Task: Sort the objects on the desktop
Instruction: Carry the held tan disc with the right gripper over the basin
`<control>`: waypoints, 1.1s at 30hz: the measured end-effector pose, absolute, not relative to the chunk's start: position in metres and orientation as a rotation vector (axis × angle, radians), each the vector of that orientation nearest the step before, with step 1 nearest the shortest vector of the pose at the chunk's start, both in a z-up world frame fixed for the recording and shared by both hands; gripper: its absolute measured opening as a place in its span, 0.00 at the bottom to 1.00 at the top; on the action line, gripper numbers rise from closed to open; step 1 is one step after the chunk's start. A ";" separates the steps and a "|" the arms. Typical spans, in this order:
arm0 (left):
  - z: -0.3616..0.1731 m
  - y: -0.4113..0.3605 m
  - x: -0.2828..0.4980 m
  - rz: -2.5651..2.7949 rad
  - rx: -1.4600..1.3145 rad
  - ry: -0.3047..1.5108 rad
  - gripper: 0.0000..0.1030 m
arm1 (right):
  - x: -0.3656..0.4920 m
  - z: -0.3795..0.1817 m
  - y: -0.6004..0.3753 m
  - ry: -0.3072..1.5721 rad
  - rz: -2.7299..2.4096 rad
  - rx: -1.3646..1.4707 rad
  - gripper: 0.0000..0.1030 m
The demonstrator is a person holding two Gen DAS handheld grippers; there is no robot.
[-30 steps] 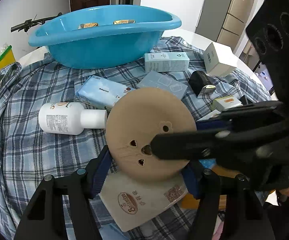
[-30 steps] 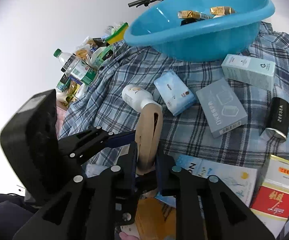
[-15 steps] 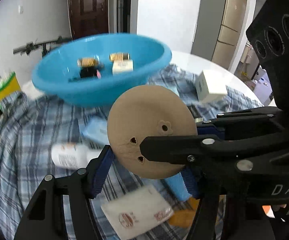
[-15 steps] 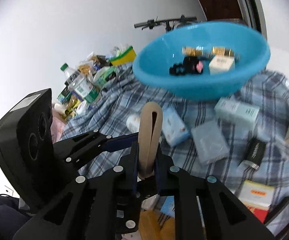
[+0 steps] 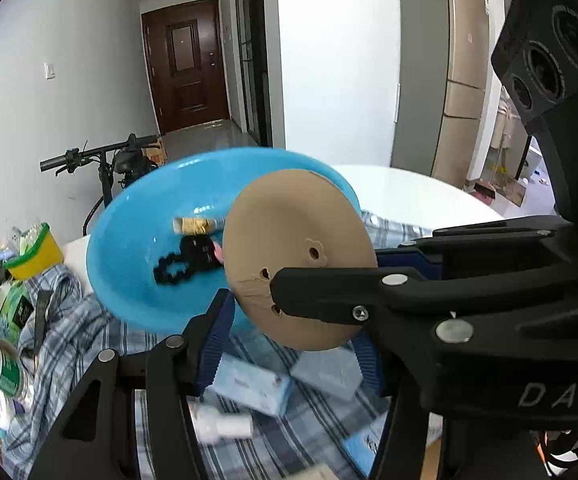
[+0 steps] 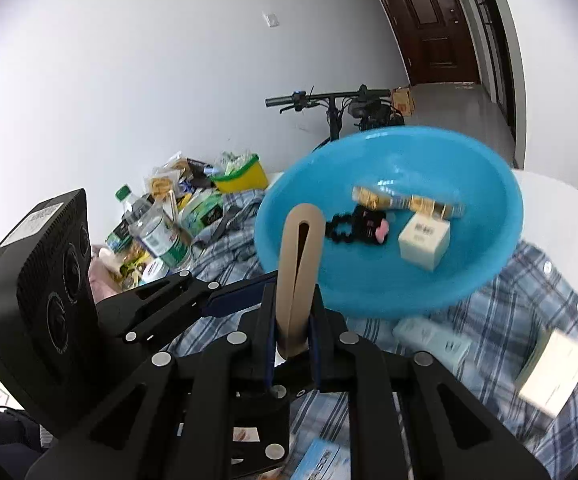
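Both grippers have risen from the table: right gripper (image 6: 292, 332) pinches the tan disc (image 5: 297, 256), left gripper (image 5: 289, 340) spread wide around it. Blue basin (image 6: 389, 280) now lies directly ahead, so the drop looks near.

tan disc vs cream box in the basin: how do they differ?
The tan disc is round, thin and flat; the cream box is a small cube. The disc is clamped on edge in the right gripper, above the table; the box rests loose inside the blue basin. Both are pale, plain-coloured items.
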State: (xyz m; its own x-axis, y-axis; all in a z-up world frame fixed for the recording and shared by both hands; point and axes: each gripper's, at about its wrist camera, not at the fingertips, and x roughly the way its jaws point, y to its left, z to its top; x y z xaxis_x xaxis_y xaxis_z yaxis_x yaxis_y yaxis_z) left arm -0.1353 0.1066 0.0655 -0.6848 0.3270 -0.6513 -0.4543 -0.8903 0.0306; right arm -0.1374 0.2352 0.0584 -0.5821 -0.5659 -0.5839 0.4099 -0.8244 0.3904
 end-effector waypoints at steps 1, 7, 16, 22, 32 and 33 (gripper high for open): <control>0.068 0.107 -0.142 2.535 -0.925 0.261 0.57 | -0.144 0.061 0.236 -0.289 -2.375 0.976 0.12; 0.074 0.110 -0.182 2.560 -0.920 0.254 0.57 | -0.181 0.068 0.237 -0.292 -2.412 0.967 0.12; 0.060 0.103 -0.249 2.596 -0.997 0.249 0.57 | -0.238 0.079 0.253 -0.305 -2.544 0.926 0.11; 0.048 0.085 -0.288 2.622 -1.046 0.182 0.57 | -0.276 0.073 0.266 -0.274 -2.630 0.957 0.11; 0.058 0.059 -0.342 2.719 -1.058 0.060 0.50 | -0.320 0.043 0.271 -0.254 -2.657 1.067 0.10; 0.058 0.057 -0.345 2.723 -1.061 0.050 0.46 | -0.324 0.041 0.268 -0.239 -2.663 1.073 0.10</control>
